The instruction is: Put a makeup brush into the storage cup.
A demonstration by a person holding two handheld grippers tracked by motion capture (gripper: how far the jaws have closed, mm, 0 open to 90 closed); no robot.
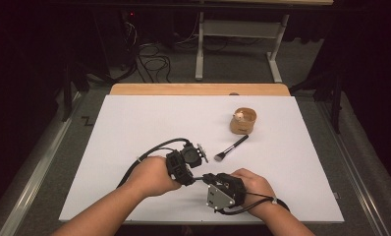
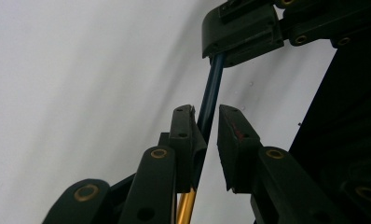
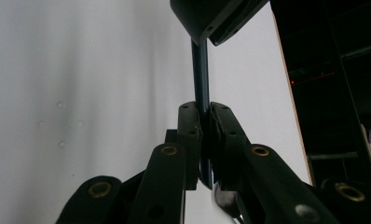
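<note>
Your right gripper [image 3: 206,140] clamps the thin brush handle [image 3: 201,79] above the white bench [image 1: 134,128]; your left gripper [image 2: 206,135] stands slightly open around its other end. It's light, stiff, slippery: hold mid-shaft, squarely.

A thin dark-blue brush handle [image 3: 201,74] with a gold section spans between both tools.

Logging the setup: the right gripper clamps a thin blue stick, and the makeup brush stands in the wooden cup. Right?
Not quite: the makeup brush lies flat on the white table beside the wooden cup, as the high view shows. The right gripper does clamp the thin blue stick.
</note>
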